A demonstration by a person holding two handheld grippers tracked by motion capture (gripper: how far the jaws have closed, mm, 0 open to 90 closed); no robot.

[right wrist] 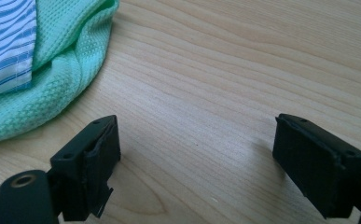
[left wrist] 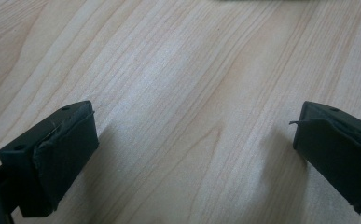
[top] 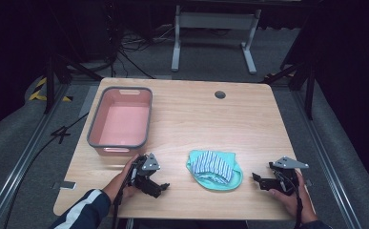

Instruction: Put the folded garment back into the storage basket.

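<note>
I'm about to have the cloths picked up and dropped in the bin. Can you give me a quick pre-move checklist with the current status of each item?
1. Left hand-held gripper open, nothing between its jaws: ok.
2. Right hand-held gripper open, nothing between its jaws: ok.
3. Striped cloth lying on top of the green cloth, both between the two grippers: ok.
4. Either gripper touching the cloths: not ok, both are apart from the pile.
5. Pink bin upright and empty: ok.
6. Whether the two cloths will lift together as one pile: cannot tell.
</note>
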